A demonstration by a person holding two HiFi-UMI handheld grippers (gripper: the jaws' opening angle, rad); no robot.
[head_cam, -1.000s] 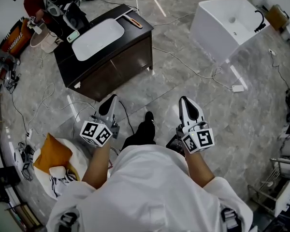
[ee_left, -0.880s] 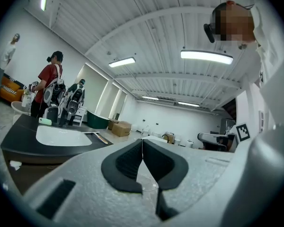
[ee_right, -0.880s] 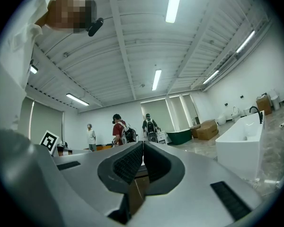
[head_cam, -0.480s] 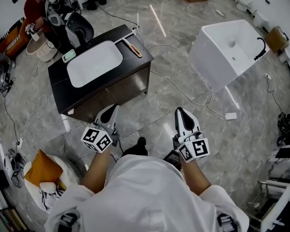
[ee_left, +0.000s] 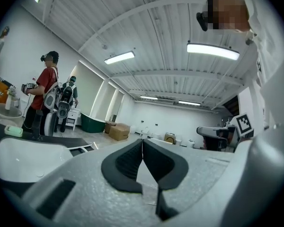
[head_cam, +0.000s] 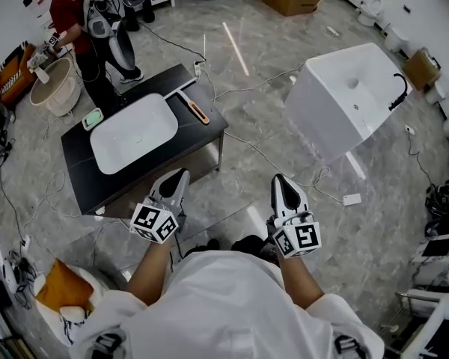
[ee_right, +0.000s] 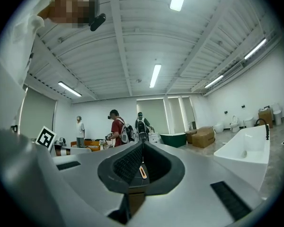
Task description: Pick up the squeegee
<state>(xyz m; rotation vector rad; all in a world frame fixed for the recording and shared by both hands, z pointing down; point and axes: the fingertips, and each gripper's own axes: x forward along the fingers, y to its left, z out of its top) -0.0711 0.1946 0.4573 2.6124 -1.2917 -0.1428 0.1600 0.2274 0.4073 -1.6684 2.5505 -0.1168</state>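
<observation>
The squeegee (head_cam: 197, 111), with an orange handle and a pale blade bar, lies on the right end of a black vanity top (head_cam: 209, 129), beside the white sink basin (head_cam: 133, 134). My left gripper (head_cam: 182, 173) is shut and empty, held level just short of the vanity's near edge. The right gripper (head_cam: 278, 178) is also shut and empty, over the floor to the right of the vanity. In the left gripper view the left gripper (ee_left: 142, 140) has its pads pressed together. In the right gripper view the squeegee (ee_right: 142, 172) shows small, below the tips of the right gripper (ee_right: 142, 144).
A white freestanding tub (head_cam: 343, 96) with a black tap stands at the right. Cables (head_cam: 273, 152) trail over the marble floor. A person in a red shirt (head_cam: 66, 13) stands behind the vanity beside a beige bucket (head_cam: 51, 87). A green item (head_cam: 92, 118) lies on the vanity's left end.
Both grippers have travelled forward across the floor, so the vanity with the squeegee now lies closer in front of them. Both stay shut and empty.
</observation>
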